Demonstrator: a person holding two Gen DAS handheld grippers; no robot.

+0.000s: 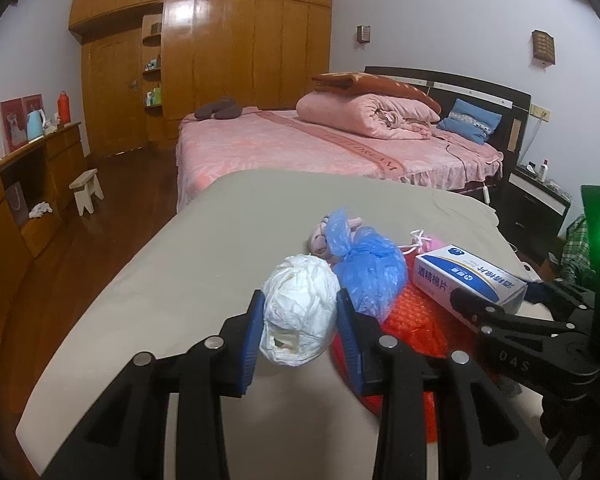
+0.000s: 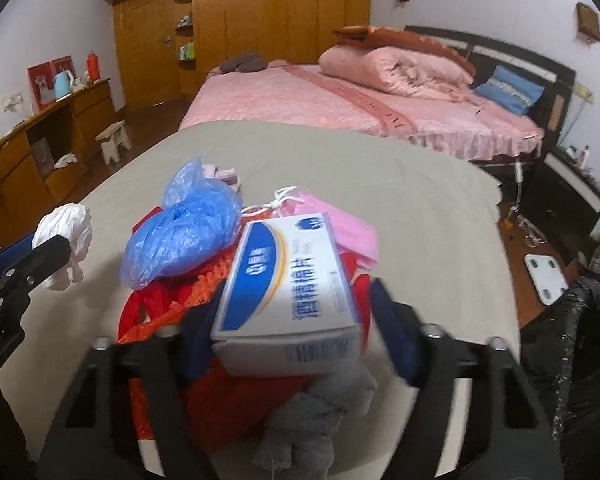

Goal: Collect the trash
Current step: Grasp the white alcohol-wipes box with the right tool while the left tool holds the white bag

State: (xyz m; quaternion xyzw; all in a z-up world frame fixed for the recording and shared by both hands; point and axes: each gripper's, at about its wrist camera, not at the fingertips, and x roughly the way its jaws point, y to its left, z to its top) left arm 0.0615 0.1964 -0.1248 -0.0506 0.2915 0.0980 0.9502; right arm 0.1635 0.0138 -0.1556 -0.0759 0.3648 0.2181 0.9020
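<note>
My left gripper is shut on a crumpled white paper ball, held over the beige-covered table; the ball also shows in the right wrist view. My right gripper is open, its jaws on either side of a white and blue box without touching it; the box also shows in the left wrist view. The box lies on a pile: a blue plastic bag, a red bag, pink cloth and grey cloth.
A bed with pink covers stands behind the table. A wooden cabinet and a small stool are at the left. A dark nightstand and a white scale on the floor are at the right.
</note>
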